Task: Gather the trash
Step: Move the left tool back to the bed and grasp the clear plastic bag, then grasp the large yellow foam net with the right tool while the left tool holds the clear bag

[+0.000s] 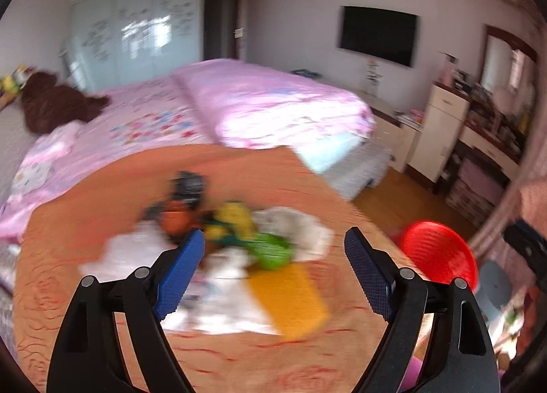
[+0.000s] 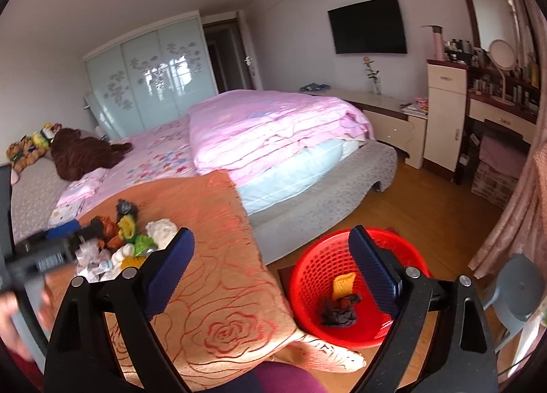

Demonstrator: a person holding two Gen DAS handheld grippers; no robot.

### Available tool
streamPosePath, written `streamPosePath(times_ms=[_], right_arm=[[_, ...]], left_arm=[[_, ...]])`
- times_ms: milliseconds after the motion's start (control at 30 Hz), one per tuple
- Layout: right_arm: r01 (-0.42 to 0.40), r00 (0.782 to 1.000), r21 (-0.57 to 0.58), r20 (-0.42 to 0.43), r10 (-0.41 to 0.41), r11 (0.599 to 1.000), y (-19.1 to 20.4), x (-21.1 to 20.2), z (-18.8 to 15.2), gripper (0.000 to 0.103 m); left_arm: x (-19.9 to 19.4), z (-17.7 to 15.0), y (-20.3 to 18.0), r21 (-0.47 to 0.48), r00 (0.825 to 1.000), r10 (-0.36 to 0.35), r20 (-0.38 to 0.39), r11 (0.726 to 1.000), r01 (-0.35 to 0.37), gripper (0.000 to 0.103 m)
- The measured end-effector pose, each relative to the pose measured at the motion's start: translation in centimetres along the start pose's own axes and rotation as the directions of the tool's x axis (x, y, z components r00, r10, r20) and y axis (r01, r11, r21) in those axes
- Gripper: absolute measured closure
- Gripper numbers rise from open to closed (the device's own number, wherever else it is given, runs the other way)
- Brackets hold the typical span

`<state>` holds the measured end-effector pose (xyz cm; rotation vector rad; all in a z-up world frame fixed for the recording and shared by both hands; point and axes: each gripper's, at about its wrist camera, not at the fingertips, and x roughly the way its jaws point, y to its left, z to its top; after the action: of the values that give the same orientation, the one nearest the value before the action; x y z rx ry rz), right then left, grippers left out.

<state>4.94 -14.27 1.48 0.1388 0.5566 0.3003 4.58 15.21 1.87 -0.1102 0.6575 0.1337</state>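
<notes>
Looking along the left gripper (image 1: 275, 244), its 2 blue-padded jaws stand wide and empty over a blurred heap of crumpled wrappers and tissues (image 1: 236, 249) mid-frame on the orange rose-patterned blanket (image 1: 102, 335). From the right wrist, the right gripper (image 2: 271, 246) gapes empty; the red plastic mesh basket (image 2: 314, 270), lower right, holds 2 scraps.

Red basket (image 2: 321, 276), rose-patterned orange cloth (image 2: 218, 307)
</notes>
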Motion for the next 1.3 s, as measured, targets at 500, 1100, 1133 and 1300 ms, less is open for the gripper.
streamPosePath(times_ms=[500, 1100, 1133, 1300], right_arm=[[-0.01, 0.997, 0.001, -0.077, 0.011, 1.0, 0.4, 2.1, -1.6, 0.014], [-0.026, 0.993, -0.014, -0.112, 0.024, 1.0, 0.6, 2.8, -2.5, 0.014], [-0.027, 0.993, -0.017, -0.112, 0.025, 1.0, 0.7, 2.9, -2.5, 0.014], [-0.04, 0.992, -0.056, -0.125, 0.033, 0.998, 2.0, 3.5, -2.5, 0.014]], left_arm=[[3.6, -1.4, 11.6, -0.204, 0.982, 0.047, -0.183, 0.975, -0.084, 0.022], [3.8, -3.0, 11.9, -0.217, 0.987, 0.069, -0.146, 0.971, -0.1, 0.064], [3.1, -3.0, 12.0, -0.221, 0.989, 0.072, -0.131, 0.97, -0.1, 0.064], [0.0, -2.5, 12.0, -0.225, 0.991, 0.122, -0.057, 0.965, -0.132, 0.064]])
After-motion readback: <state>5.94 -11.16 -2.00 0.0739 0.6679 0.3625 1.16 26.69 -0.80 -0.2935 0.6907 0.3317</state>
